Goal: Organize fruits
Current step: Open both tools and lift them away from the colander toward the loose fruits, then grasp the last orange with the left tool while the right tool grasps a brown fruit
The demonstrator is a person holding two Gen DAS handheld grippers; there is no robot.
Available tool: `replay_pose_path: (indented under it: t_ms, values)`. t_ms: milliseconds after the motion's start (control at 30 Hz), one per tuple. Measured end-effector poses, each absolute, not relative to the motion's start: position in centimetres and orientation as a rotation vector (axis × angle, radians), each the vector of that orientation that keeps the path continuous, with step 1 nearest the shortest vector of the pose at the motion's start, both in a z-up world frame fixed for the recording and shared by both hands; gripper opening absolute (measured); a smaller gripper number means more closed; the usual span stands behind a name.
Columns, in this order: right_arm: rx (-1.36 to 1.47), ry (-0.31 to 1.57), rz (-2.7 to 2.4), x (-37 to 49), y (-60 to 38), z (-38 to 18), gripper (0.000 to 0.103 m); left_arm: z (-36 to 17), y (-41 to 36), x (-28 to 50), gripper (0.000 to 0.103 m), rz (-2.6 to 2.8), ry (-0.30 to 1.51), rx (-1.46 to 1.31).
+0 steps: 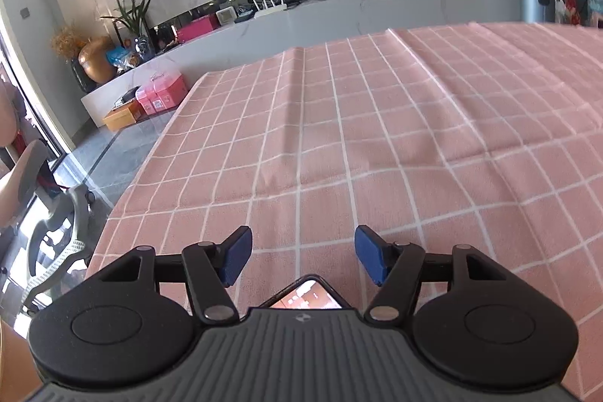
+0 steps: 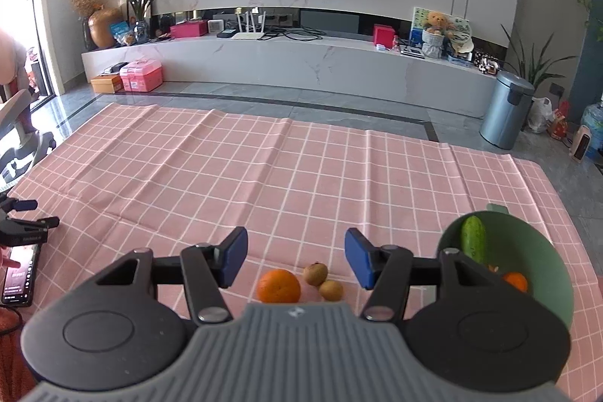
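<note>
In the right wrist view an orange (image 2: 279, 286) and two small brown fruits (image 2: 316, 273) (image 2: 331, 290) lie on the pink checked tablecloth (image 2: 301, 176), just below and between my fingers. My right gripper (image 2: 296, 257) is open and empty above them. A green bowl (image 2: 542, 270) at the right holds a green cucumber (image 2: 474, 244) and a small orange fruit (image 2: 515, 280). My left gripper (image 1: 303, 259) is open and empty over bare cloth (image 1: 377, 138); part of it also shows at the left edge of the right wrist view (image 2: 22, 221). No fruit shows in the left wrist view.
A phone (image 1: 307, 294) lies under the left gripper; it also shows at the table's left edge (image 2: 19, 279). The table's left edge (image 1: 150, 157) drops to the floor by a chair (image 1: 56, 213). Beyond the far edge stand a TV bench (image 2: 301, 63) and a bin (image 2: 507, 108).
</note>
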State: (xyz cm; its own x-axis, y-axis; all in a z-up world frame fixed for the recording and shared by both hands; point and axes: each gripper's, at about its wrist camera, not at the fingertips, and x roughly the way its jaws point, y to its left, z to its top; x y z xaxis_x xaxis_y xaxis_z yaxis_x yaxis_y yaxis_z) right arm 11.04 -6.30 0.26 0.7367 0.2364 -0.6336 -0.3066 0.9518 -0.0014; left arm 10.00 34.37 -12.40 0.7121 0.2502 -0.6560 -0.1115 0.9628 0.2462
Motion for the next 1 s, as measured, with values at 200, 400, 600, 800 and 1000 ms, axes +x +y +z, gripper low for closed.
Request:
replay_pose_path:
  t_ms: [200,400,600,800,1000]
  values:
    - [-0.06,0.682,0.285,11.1,-7.6,0.1,0.055,-8.5,33.8,9.7,0.074,0.218,0.703,0.186]
    - [-0.039,0.71,0.257,11.0,-9.5,-0.8,0.055,-4.6,31.3,10.3,0.074,0.208,0.66,0.198]
    - [-0.01,0.736,0.222,11.1,-12.1,-1.9,0.055,-2.5,28.1,11.6,0.074,0.157,0.655,0.162]
    - [-0.016,0.757,0.213,11.2,-13.4,-3.8,0.054,-1.5,21.1,13.2,0.075,-0.038,0.666,0.173]
    - [0.002,0.78,0.26,11.6,-13.1,-5.4,0.043,-3.1,14.5,15.1,0.074,-0.267,0.756,0.129]
